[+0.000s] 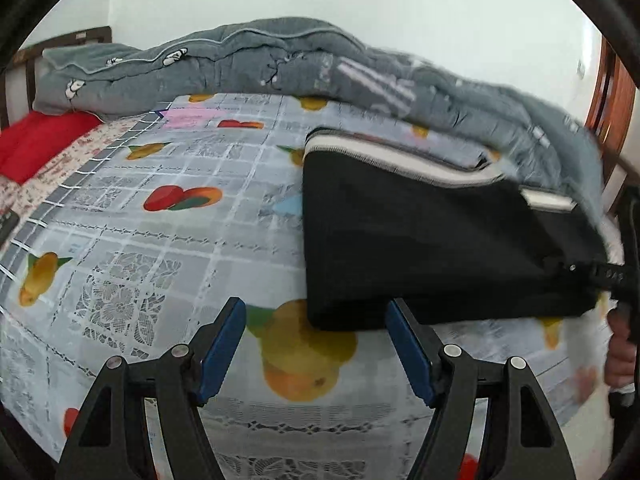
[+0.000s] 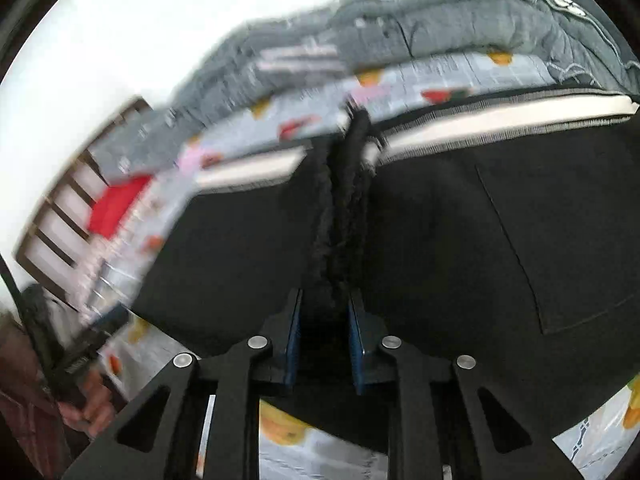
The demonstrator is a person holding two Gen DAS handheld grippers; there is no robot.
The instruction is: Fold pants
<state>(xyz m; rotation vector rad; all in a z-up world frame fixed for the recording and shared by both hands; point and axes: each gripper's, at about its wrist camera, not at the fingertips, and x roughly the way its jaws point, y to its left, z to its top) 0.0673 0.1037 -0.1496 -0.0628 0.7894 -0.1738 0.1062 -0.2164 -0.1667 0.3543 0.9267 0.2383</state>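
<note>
pants (image 1: 432, 240): black, folded w/ white waistband on far edge, on fruit-print sheet (image 1: 160, 240), right of centre.
right gripper (image 2: 324, 340): clamped on bunched fabric at near edge, prob to drag/flip fold.
left gripper (image 1: 316, 344): jaws apart, empty, just near pants' left corner, ready to pin.

Left wrist view: sits low behind the left gripper (image 1: 316, 346), facing forward across the fruit-print bedsheet (image 1: 132, 240) toward the grey quilt (image 1: 240, 64) and white wall; jaws stand wide apart at the bottom edge.
Nearness, left: near the sheet, with the black pants (image 1: 432, 240) just ahead to the right.
Right wrist view: looks along the right gripper (image 2: 324, 336), tilted, blurred on its left side.
Nearness, right: pressed very close to the pants (image 2: 460, 240), filling most of the frame.
Shared: pants with white waistband, bedsheet (image 2: 440, 76), quilt (image 2: 460, 20), red cushion (image 1: 36, 144), headboard.
</note>
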